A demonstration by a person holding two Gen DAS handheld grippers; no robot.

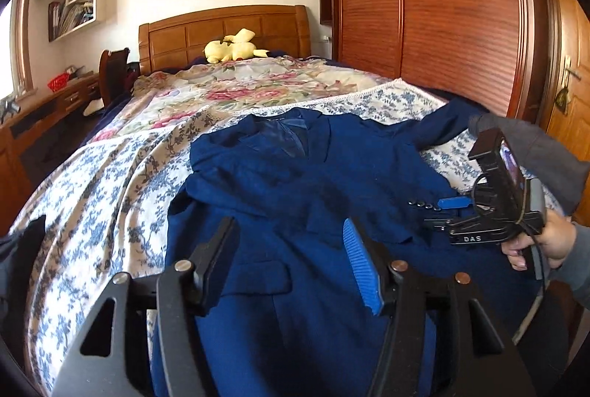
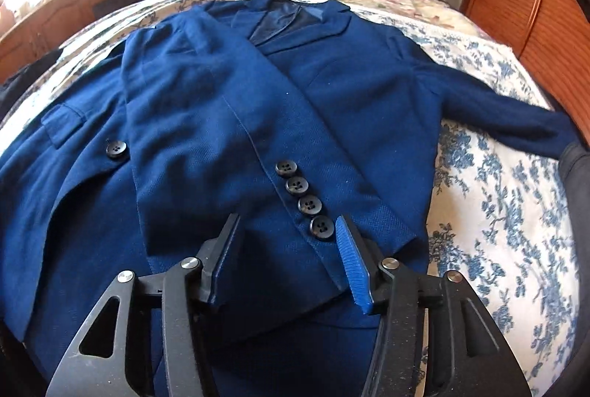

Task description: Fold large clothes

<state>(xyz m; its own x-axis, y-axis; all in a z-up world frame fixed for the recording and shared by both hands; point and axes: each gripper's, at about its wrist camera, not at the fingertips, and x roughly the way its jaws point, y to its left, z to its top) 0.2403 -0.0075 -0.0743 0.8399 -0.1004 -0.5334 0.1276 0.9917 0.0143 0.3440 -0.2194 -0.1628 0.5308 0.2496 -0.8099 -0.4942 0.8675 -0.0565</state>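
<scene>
A navy blue suit jacket [image 1: 295, 190] lies face up on the bed, collar toward the headboard. In the right wrist view its left sleeve [image 2: 206, 124] is folded across the chest, cuff with several dark buttons [image 2: 302, 198] near me, and its other sleeve [image 2: 509, 109] stretches out to the right. My left gripper [image 1: 291, 249] is open and empty above the jacket's lower front. My right gripper [image 2: 287, 246] is open, its fingers straddling the folded sleeve's cuff; it also shows in the left wrist view [image 1: 442, 209], held in a hand at the right.
The bed carries a blue-flowered cover [image 2: 497, 212] and a pink-flowered quilt [image 1: 236, 83]. A yellow plush toy [image 1: 232, 46] lies by the wooden headboard [image 1: 221, 32]. A wooden wardrobe [image 1: 442, 10] stands on the right, a desk [image 1: 44, 109] on the left.
</scene>
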